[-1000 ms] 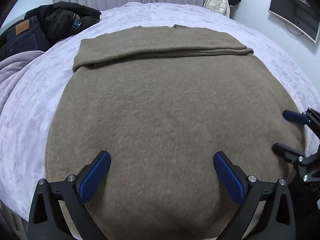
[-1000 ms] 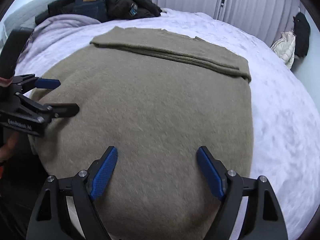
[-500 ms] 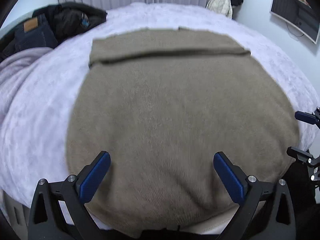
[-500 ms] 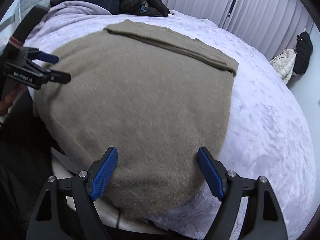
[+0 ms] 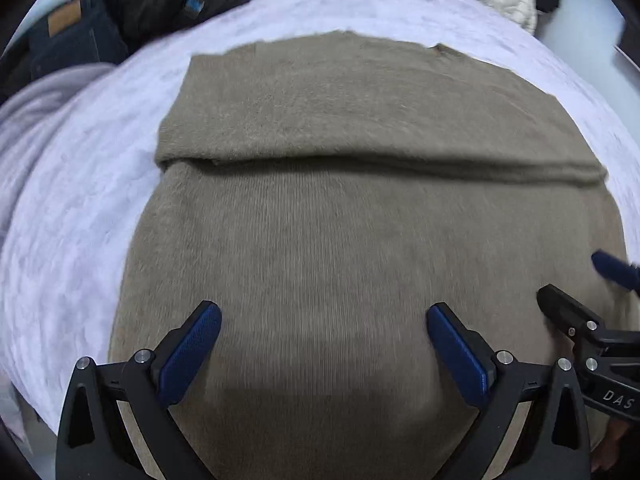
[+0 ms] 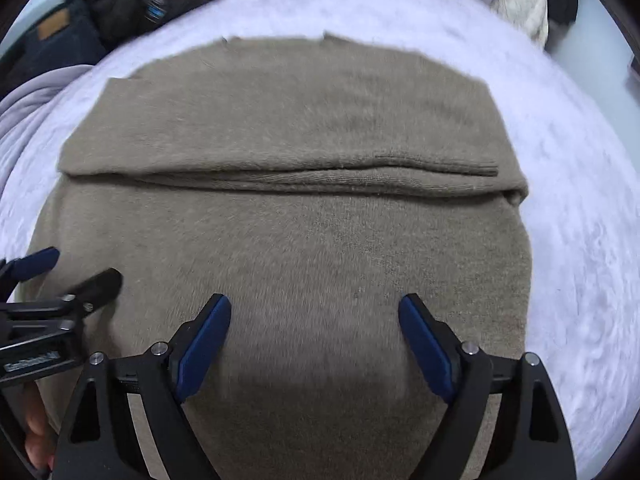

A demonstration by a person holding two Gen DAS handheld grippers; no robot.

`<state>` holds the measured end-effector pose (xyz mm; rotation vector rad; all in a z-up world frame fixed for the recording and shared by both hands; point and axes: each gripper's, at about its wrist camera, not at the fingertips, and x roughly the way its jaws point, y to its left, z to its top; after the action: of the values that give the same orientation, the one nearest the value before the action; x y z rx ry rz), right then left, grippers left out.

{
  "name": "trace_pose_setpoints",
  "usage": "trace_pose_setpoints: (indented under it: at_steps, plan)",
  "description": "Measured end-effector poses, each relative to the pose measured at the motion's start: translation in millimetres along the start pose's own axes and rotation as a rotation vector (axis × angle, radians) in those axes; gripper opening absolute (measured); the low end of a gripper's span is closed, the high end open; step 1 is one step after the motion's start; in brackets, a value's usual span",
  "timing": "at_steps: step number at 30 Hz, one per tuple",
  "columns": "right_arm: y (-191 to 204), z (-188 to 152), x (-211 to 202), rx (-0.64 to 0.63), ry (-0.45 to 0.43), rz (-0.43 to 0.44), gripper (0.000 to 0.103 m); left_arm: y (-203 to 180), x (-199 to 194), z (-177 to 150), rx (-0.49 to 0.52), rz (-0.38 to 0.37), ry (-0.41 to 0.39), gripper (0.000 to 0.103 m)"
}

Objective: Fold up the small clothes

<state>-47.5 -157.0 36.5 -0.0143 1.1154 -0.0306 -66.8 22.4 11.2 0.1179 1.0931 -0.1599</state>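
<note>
A brown knit sweater (image 5: 360,232) lies flat on the bed, its far part folded over in a band (image 5: 360,120). It also fills the right wrist view (image 6: 300,240), with the same folded band (image 6: 280,128). My left gripper (image 5: 324,344) is open and empty, above the sweater's near part. My right gripper (image 6: 314,336) is open and empty above the same near part. The right gripper shows at the right edge of the left wrist view (image 5: 580,296). The left gripper shows at the left edge of the right wrist view (image 6: 68,276).
The bed has a pale lilac cover (image 5: 80,208). Dark jeans and a black jacket (image 5: 120,12) are piled at the far left, with a grey blanket (image 5: 36,120) beside them. A cream jacket (image 5: 508,0) hangs at the far right.
Both grippers have moved forward over the sweater, which now fills more of each view. Both stay open and empty. The sweater has not changed shape.
</note>
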Motion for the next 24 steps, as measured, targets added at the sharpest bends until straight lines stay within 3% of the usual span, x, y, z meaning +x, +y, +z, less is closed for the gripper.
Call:
trace_pose_setpoints:
  at_steps: [6, 11, 16, 18, 20, 22, 24]
  plan:
    - [3, -81, -39, -0.069, -0.132, 0.007, 0.092, 7, -37, -72, -0.036, -0.024, -0.060, 0.103]
    - [8, -163, -66, -0.175, -0.311, 0.011, 0.094, 13, -55, -127, -0.044, -0.023, -0.105, 0.103]
    - [14, -221, -74, -0.418, -0.347, -0.093, 0.094, -4, -54, -157, 0.108, 0.075, -0.086, 0.103]
    - [22, -229, -78, -0.492, -0.312, -0.144, 0.095, -1, -71, -159, 0.127, 0.045, -0.126, 0.103]
    - [34, -223, -86, -0.529, -0.277, -0.148, 0.095, 5, -92, -157, 0.118, 0.019, -0.217, 0.103]
    - [48, -218, -105, -0.527, -0.333, -0.104, 0.095, 5, -102, -146, 0.116, 0.005, -0.285, 0.103]
    - [66, -212, -112, -0.526, -0.384, -0.086, 0.095, -3, -94, -133, 0.147, -0.017, -0.288, 0.103]
